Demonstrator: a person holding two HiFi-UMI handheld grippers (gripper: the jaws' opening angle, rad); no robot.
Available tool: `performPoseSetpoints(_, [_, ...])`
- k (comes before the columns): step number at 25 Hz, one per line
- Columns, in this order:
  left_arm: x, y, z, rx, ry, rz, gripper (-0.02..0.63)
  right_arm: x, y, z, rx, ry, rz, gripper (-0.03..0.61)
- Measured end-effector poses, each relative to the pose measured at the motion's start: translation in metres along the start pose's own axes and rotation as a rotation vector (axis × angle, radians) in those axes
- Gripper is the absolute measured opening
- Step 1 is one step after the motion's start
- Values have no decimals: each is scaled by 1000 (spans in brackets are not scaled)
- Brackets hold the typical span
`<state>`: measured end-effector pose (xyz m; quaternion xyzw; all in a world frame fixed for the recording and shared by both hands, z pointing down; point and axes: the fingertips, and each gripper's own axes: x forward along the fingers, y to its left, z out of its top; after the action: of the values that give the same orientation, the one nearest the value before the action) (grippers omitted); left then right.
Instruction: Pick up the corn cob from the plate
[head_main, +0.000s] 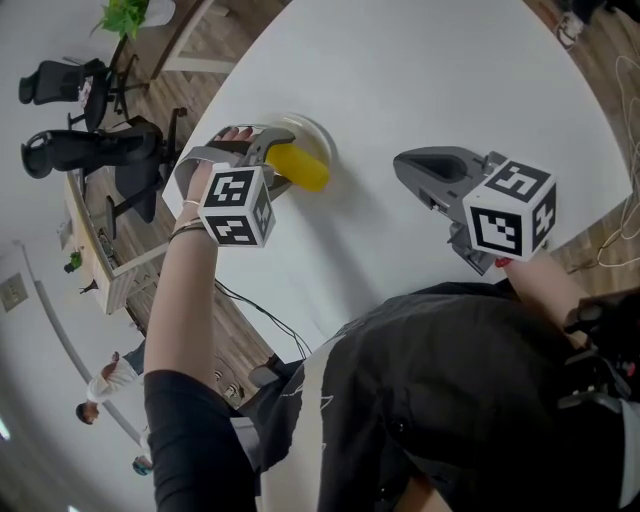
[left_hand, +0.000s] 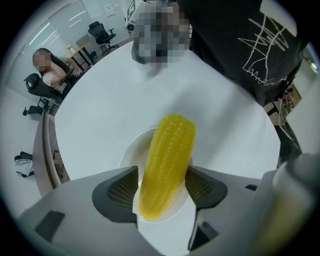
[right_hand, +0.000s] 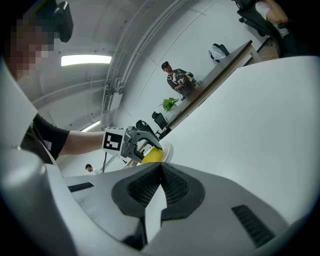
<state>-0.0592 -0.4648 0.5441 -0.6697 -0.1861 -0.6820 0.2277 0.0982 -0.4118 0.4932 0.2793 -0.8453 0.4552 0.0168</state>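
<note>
A yellow corn cob (head_main: 298, 166) lies on a small white plate (head_main: 318, 135) on the round white table (head_main: 430, 70). My left gripper (head_main: 265, 158) points straight down over the cob's near end. In the left gripper view the corn cob (left_hand: 167, 165) lies lengthwise between the open jaws of the left gripper (left_hand: 162, 187); the left pad (left_hand: 122, 190) stands clear of it, the right pad (left_hand: 200, 187) sits right beside it. My right gripper (head_main: 405, 165) hovers over bare table to the right, shut on nothing (right_hand: 161, 172). It looks toward the corn cob (right_hand: 151, 156) and the left gripper (right_hand: 137, 142).
Black office chairs (head_main: 90, 150) and a desk stand beyond the table's left edge. A person (head_main: 105, 385) stands on the floor at lower left, and others sit further back. A potted plant (head_main: 125, 15) is at the top left. Cables (head_main: 615, 240) lie on the floor at right.
</note>
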Motion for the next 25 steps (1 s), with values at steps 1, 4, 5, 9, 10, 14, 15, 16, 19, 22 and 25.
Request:
performPoseSetpoints(1, [1,-1,0,-6,-3,0,299,0,0,1,-1,-2,0,14])
performPoseSetpoints(4, [1,-1,-1,-22,-6,-3,298,-1,1,2,-3,-4,0,14])
performPoseSetpoints(5, [1,0,-1,-23,-4,-2,298,-1,2,3,-2,-5,3,14])
performPoseSetpoints(9, [1,0,2,-25,12,7,296,-4,2,2,1,-3,10,14])
performPoseSetpoints(10, [1,0,2,-32,14,3,294,-4,3,2,-1,-2,11,14])
performPoseSetpoints(14, [1,-4,0,-59,24,-4,255,-3,4,0,-3,6,12,14])
performPoseSetpoints(15, [1,-4,-1,-66,29,6,253,-3,4,0,-4,8,12,14])
performPoseSetpoints(16, [0,-3,-1,-72,35,19,252,-3,4,-1,-6,10,12,14])
performPoseSetpoints(19, [1,-4,-1,-86,50,52,247,-1,4,-1,-12,15,10,14])
performPoseSetpoints(22, [0,-3,-3,-105,52,86,244,0,8,0,-22,26,12,14])
performPoseSetpoints(25, [-4,-4,-3,-142,45,144,242,-5,13,-1,-38,39,1,14])
